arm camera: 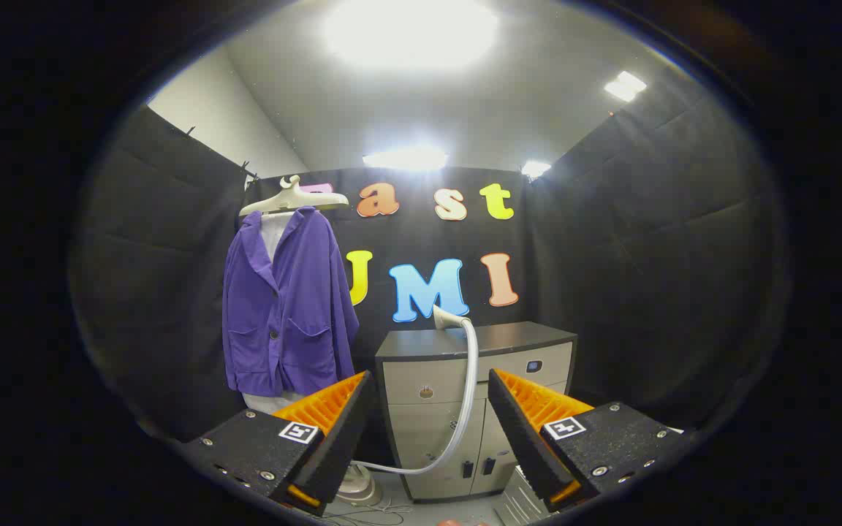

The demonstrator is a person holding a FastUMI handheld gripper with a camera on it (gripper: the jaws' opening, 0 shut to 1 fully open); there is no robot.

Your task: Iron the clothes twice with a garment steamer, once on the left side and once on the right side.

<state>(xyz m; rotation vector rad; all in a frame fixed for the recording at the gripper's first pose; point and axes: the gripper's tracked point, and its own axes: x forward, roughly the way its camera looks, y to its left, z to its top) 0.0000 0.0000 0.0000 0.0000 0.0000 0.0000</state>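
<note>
Hanging steamer head (447, 317) beyond parted gripper (430, 386) jaws

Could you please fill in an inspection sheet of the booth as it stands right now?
Surface: dark cabinet top, steamer head resting on it.
Job's things: purple jacket on a pale hanger, beyond the fingers; steamer base on the floor.
Clutter: nothing seen.
Grippers: hand-held gripper open, holding nothing.
Cables: steamer hose curves from base to head.
Surroundings: black cloth walls, ceiling lights.
</note>
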